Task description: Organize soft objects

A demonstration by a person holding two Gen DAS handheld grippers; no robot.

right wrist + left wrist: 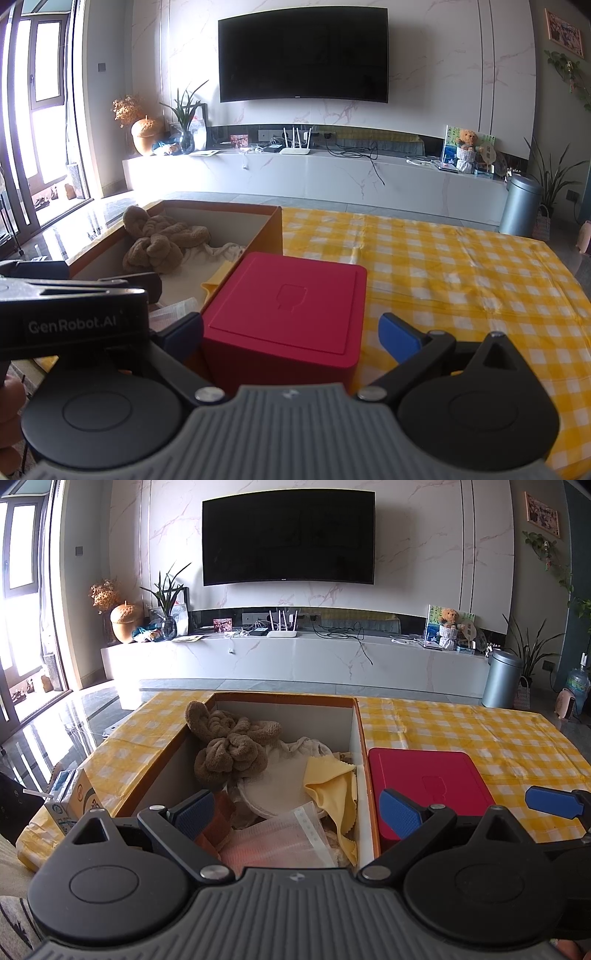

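Observation:
An open cardboard box (354, 731) (273, 225) holds soft things: a brown fluffy towel (231, 746) (159, 243), a white cloth (273, 779), a yellow cloth (334, 794) and a clear plastic bag (284, 840). My left gripper (295, 814) hangs open over the box's near end, with nothing between its fingers. A red lidded box (288, 314) (428, 782) stands right of the cardboard box. My right gripper (291, 334) is open with its fingers on either side of the red box's near end, not pressing it. Its blue fingertip (550, 802) shows in the left wrist view.
A yellow checked cloth (461, 266) covers the table. A milk carton with a straw (72, 801) stands at the table's left edge. Beyond the table are a TV console (295, 653), a wall TV and a grey bin (500, 677).

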